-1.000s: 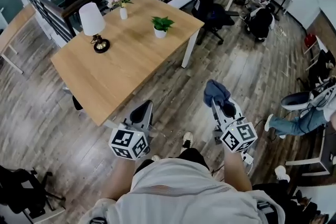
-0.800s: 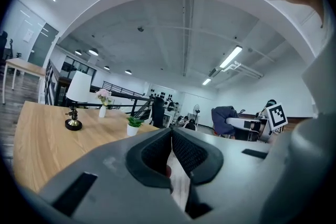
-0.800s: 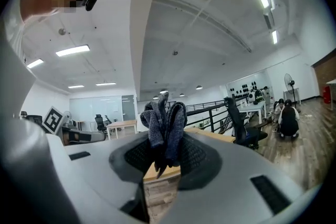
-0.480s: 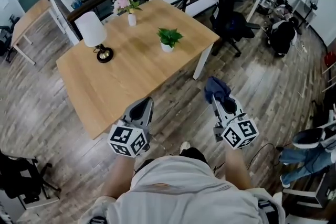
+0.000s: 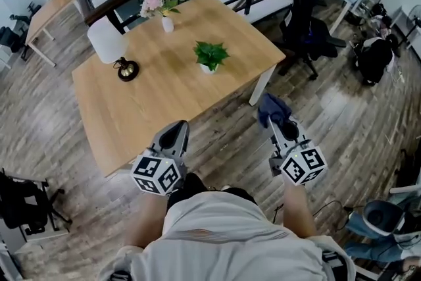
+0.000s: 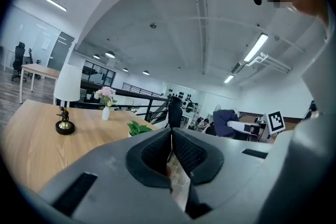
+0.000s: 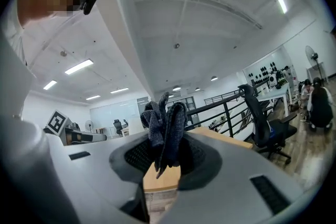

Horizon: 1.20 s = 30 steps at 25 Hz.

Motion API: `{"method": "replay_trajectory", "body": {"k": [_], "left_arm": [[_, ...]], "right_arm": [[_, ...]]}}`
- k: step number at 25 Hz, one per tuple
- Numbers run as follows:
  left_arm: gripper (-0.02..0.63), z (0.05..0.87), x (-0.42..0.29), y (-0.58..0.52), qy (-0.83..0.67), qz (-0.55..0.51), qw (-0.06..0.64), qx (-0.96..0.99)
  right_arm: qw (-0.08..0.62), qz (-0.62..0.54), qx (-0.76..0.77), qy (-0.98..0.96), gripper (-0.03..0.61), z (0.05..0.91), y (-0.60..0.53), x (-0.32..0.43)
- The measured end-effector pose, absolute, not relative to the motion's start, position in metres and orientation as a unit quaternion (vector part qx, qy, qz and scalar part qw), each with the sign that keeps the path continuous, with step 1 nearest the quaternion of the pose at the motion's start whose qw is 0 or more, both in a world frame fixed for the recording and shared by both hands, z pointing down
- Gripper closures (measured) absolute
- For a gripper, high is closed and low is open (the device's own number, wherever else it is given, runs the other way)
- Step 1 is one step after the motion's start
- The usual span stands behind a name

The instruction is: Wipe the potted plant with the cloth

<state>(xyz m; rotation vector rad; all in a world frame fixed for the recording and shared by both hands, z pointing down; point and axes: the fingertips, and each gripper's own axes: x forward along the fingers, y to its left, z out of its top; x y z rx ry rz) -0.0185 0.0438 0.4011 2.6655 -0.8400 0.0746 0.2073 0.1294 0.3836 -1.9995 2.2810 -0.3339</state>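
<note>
- Right gripper (image 5: 275, 120) is clamped on the dark blue cloth (image 5: 272, 108), which is pinched between its jaws.
- Left gripper (image 5: 173, 133), at 9 o'clock of the right one, is closed tight with nothing between its jaws.
- Both have been carried forward together over the last second. A second ago they hung over open floor, short of the surface (image 5: 131, 108). Now the left tip is at its near edge, and the cloth is near the leg at its 3 o'clock corner.
- To my eye this is only the approach. No wiping has begun, and the cloth is well apart from the plant.
- The cloth is bunched into a loose wad whose long axis runs along the jaws. Its free end sticks out ahead of the tips, toward 12 o'clock in the head view.
- The potted plant (image 5: 210, 56) stands on the far half of the surface. It lies between 10 and 11 o'clock from the cloth and at 1 o'clock from the left gripper.
- It sits upright in a small white pot, so its long axis is vertical. The leaves fan up and outward with no clear lean to any side.
- Farther off, a lamp (image 5: 108, 43) stands at 9 o'clock of the plant and a flower vase (image 5: 168, 23) at 10 o'clock. Both are well apart from it.
</note>
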Motion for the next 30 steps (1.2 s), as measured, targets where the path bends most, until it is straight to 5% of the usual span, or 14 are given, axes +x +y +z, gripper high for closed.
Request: {"method": "replay_trajectory", "body": {"k": [15, 30], "left_arm": [[0.595, 0.431, 0.027, -0.137, -0.303, 0.01, 0.211, 0.929], [0.594, 0.54, 0.051, -0.218, -0.319, 0.017, 0.4, 0.859]], "right_arm": [[0.01, -0.112, -0.638, 0.762, 0.425, 0.384, -0.063, 0.245], [-0.064, -0.156, -0.541, 0.824, 0.425, 0.426, -0.203, 0.227]]}}
